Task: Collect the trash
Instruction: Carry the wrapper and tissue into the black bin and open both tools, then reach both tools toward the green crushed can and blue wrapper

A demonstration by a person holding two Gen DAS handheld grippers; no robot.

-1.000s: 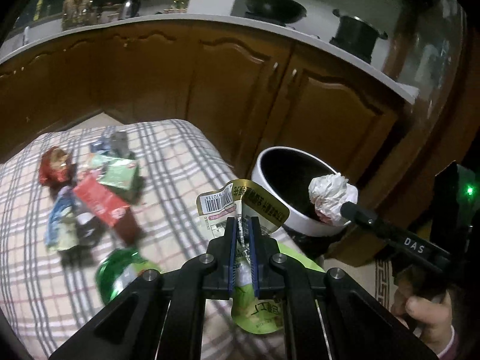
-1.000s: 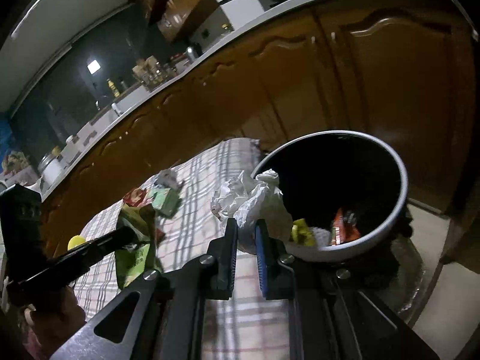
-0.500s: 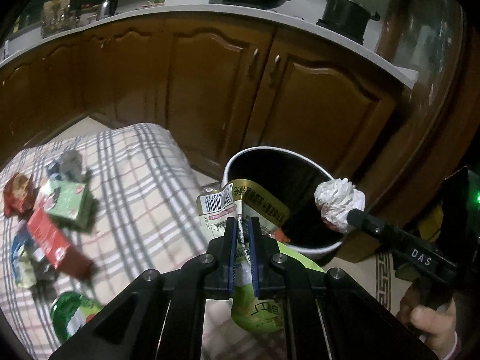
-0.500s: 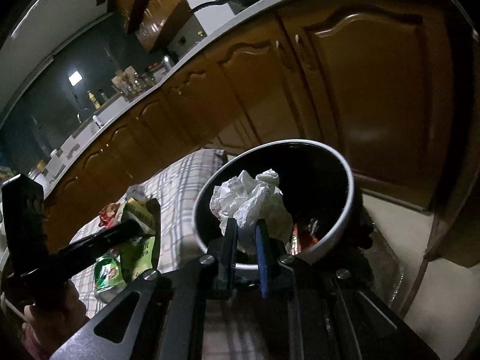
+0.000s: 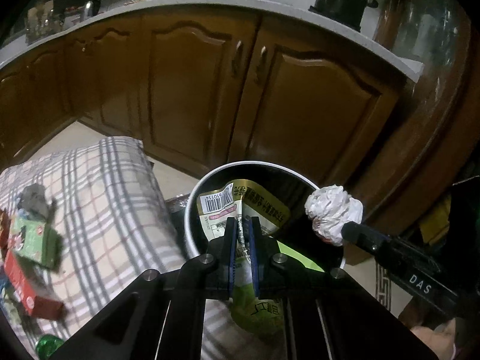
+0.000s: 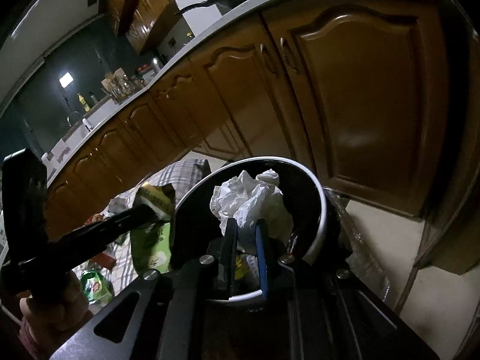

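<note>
Your left jaws are clenched flat on the glossy green snack wrapper [image 5: 240,210], and your right jaws have started to part around the crumpled white paper ball [image 6: 249,201] (a second ago they pinched it tight). Both pieces have travelled from over the checked cloth [image 5: 99,198] to above the round, white-rimmed bin [image 5: 192,210], whose dark inside already shows some scraps. That likely means the drop is due. The wrapper is thin, creased film; the paper is light and springy. More litter lies far left on the cloth.
</note>
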